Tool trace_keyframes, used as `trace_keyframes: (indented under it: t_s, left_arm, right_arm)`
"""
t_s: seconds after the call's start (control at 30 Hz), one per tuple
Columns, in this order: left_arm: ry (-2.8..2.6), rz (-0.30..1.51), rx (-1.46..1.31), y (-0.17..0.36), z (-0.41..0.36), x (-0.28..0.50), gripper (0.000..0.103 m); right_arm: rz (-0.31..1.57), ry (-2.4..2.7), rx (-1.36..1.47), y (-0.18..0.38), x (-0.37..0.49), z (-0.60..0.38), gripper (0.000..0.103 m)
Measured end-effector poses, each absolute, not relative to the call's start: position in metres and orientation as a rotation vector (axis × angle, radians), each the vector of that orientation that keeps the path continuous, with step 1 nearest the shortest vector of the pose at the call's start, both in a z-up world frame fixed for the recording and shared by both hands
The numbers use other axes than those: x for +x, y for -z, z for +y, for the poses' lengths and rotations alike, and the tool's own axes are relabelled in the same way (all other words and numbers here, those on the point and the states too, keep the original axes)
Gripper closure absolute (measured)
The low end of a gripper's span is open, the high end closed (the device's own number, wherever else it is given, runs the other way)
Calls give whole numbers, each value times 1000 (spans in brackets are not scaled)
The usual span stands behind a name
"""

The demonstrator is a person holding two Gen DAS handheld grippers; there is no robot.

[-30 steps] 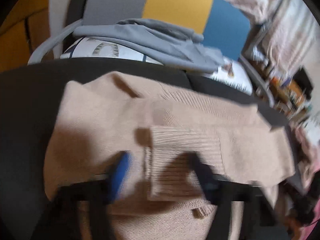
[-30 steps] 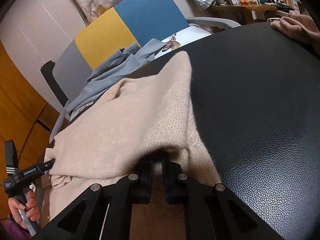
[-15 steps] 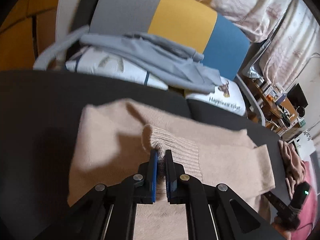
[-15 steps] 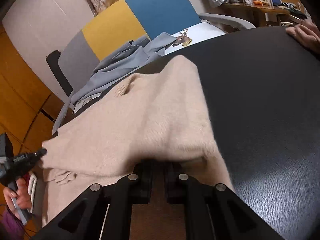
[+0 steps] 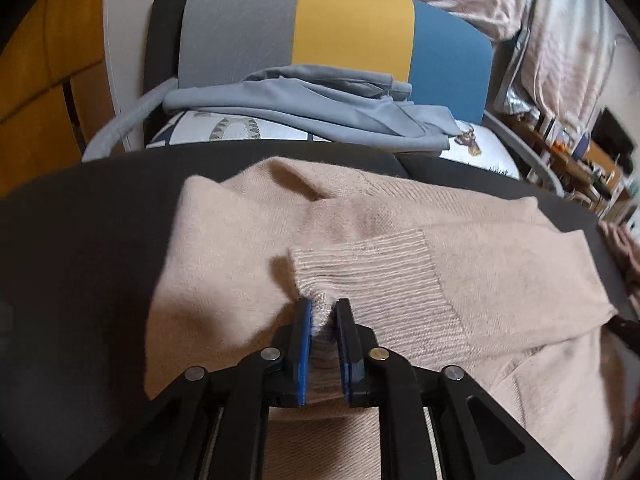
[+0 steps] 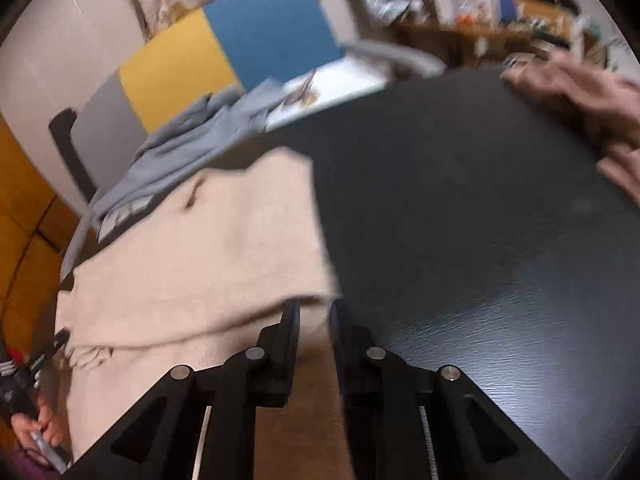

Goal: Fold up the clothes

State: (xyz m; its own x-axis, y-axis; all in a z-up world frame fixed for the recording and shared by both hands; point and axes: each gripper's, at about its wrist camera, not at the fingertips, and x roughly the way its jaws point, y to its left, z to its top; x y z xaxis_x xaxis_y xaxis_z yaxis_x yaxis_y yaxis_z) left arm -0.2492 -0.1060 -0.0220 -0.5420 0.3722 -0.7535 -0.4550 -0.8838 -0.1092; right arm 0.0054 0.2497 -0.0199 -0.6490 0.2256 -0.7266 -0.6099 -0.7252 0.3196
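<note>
**Inspector:** Since the earlier frames, the left hand-held gripper (image 5: pixel 322 310) has closed from wide apart onto the ribbed cuff (image 5: pixel 368 268) of the beige sweater (image 5: pixel 460 248). Its jaws are now easing open, yet a pinch of cuff still sits between the blue pads. The right hand-held gripper (image 6: pixel 314 312) has lifted; its jaws are opening too, and the blur does not show whether the sweater edge between them is still pressed.

**Assistant:** Where does the garment lie?

**Inspector:** Spread on the black desk (image 6: pixel 460 240), its long axis running left to right across the left wrist view. The sleeve is folded over the body, with the cuff immediately ahead of the left fingertips. The left hand is nearer the cuff; the right works the sweater's right edge, beside bare desk.

**Assistant:** Anything in the way?

**Inspector:** Nothing on the sweater itself. A grey garment (image 5: pixel 320 108) lies on the tricolour chair (image 5: pixel 340 32) beyond the far edge, well apart. A pinkish cloth (image 6: pixel 580 96) rests at the desk's far right. I judge the sleeve fold is being released, with the body fold to follow.
</note>
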Motion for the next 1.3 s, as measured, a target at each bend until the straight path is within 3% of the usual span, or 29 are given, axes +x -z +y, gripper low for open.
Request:
trace_keyframes:
  t_s: [0.1,0.17,0.27,0.33,0.47,0.73,0.8,0.9,1.07,1.2,1.3]
  left_arm:
    - [-2438,154,-1140,23,-111,-248,77]
    - [-2464,143,-1157,28,-114,-250,59]
    - [-2505,101,-1151,32,-123,-251,44]
    - [-2508,87,-1153,33,-126,-252,41]
    - [-2524,137,-1138,36,-122,-252,38]
    - [-2546,162,-1151,33,-121,-251,35]
    - [-2590,210,-1154,28,-120,-241,34]
    - [-2663,322,-1114,27,-115,-228,23]
    - [-2651,266,-1166,37,-125,-254,4]
    - [-2621,149,-1223,43,-137,-286,0]
    - [-2631,174,-1210,43,-131,-301,0]
  right_arm:
    - [737,-2409,-854,4,-7,251,82]
    - [683,-2458,-878,-1,-31,252,82]
    - [572,-2515,-1009,14,-70,252,81]
    - [503,-2487,-1102,30,-92,255,81]
    - [630,-2443,-1012,49,-82,277,85]
    - [777,-2400,-889,29,-21,271,78]
    - [663,-2461,-942,26,-20,251,78]
    - [500,-2498,-1004,29,-36,230,76]
    - [466,-2441,-1096,48,-77,230,73]
    - [438,-2443,-1079,50,-94,230,72]
    - [421,-2440,-1069,50,-101,230,72]
